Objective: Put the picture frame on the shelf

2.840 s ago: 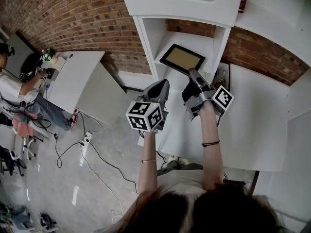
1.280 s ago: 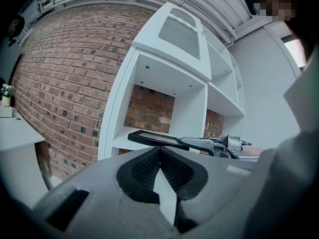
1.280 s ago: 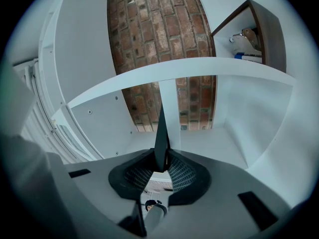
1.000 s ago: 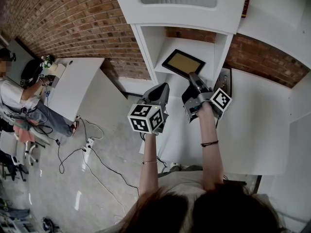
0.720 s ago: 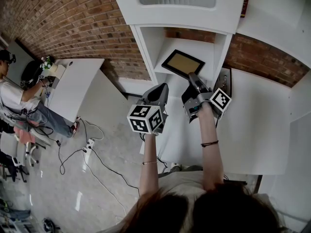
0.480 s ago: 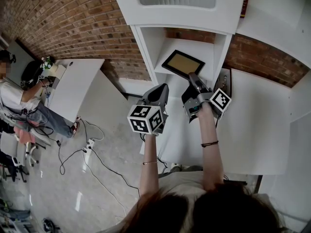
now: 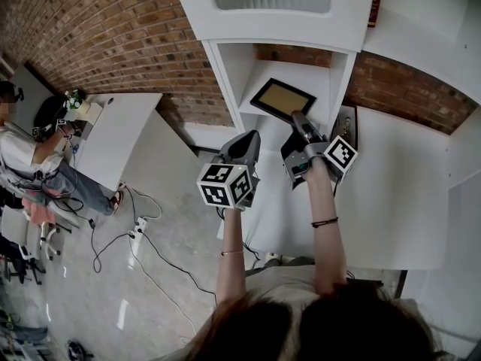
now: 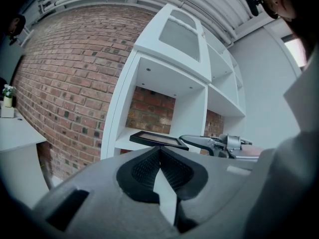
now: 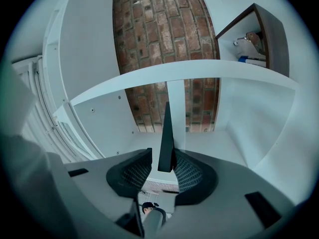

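Observation:
The picture frame (image 7: 283,96), dark-rimmed with a tan panel, lies roughly flat in the open compartment of the white shelf unit (image 7: 301,70). My right gripper (image 7: 298,116) reaches to the frame's near edge. In the right gripper view the frame (image 9: 166,133) shows edge-on between the pads. The jaws have just been opening: a gap shows at the left pad, while the right pad still lies against the rim. My left gripper (image 7: 252,134) hangs left of the shelf opening, shut and empty, its tips (image 8: 159,151) meeting. The left gripper view shows the frame (image 8: 157,138) above the shelf board (image 8: 124,142).
A second small framed thing (image 7: 347,119) leans at the shelf's right, by a white table (image 7: 391,201). A brick wall (image 7: 113,36) runs behind. At the far left a person (image 7: 22,149) sits at a white desk (image 7: 113,126); cables (image 7: 135,216) lie on the floor.
Over the last second both grippers and the frame keep their places in the head view. Since the earliest frame the view has only shifted a little.

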### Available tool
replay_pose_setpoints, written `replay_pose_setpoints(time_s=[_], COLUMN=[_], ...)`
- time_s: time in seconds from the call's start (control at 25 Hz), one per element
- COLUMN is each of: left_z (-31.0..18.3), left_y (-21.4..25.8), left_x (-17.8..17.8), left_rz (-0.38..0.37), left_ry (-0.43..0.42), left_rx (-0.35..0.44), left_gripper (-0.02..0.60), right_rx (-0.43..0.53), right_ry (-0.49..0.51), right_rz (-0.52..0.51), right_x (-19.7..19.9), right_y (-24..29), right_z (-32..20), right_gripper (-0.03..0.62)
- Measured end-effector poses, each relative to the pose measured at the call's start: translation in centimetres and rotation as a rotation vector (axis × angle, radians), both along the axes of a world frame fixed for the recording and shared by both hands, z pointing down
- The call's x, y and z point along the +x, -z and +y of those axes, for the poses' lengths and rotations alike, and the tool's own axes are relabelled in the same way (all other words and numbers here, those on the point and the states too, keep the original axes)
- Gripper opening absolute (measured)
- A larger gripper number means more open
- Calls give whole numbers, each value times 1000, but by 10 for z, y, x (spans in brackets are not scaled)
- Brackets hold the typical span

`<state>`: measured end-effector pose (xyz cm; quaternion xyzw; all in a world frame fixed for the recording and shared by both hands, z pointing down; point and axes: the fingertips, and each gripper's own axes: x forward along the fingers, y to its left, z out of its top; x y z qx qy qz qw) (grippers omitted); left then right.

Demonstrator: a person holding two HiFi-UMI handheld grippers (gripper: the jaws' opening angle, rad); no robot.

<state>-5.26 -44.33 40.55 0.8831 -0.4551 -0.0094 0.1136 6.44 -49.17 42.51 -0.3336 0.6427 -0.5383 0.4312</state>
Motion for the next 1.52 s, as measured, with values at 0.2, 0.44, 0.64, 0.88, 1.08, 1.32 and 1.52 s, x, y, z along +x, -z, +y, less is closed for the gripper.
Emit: replay_pose_setpoints(time_s=[0.2, 0.44, 0.64, 0.88, 1.08, 1.32, 1.52], left_z=[1, 2, 4, 9, 13, 19, 23], left_y=[1, -1, -2, -2, -4, -4, -7], left_x=[1, 3, 4, 5, 5, 8, 12], left_rz=[1, 1, 4, 9, 10, 10, 10], left_ry=[-3, -8, -9, -7, -6, -7, -13], left_rx=[0, -1, -3, -6, -8, -9, -17], left_gripper=[11, 11, 11, 11, 11, 11, 11], right_rx=[5, 1, 2, -1, 2, 15, 36], right_ry=[5, 7, 11, 23, 48, 91, 134], right_rz=[7, 23, 27, 27, 34, 36, 42], right_x=[0, -1, -2, -3, -7, -12, -17], right_y=[2, 0, -1, -3, -6, -7, -6], right_z=[1, 2, 4, 10, 16, 26, 34], right_gripper=[120, 133, 147, 153, 153, 152, 147])
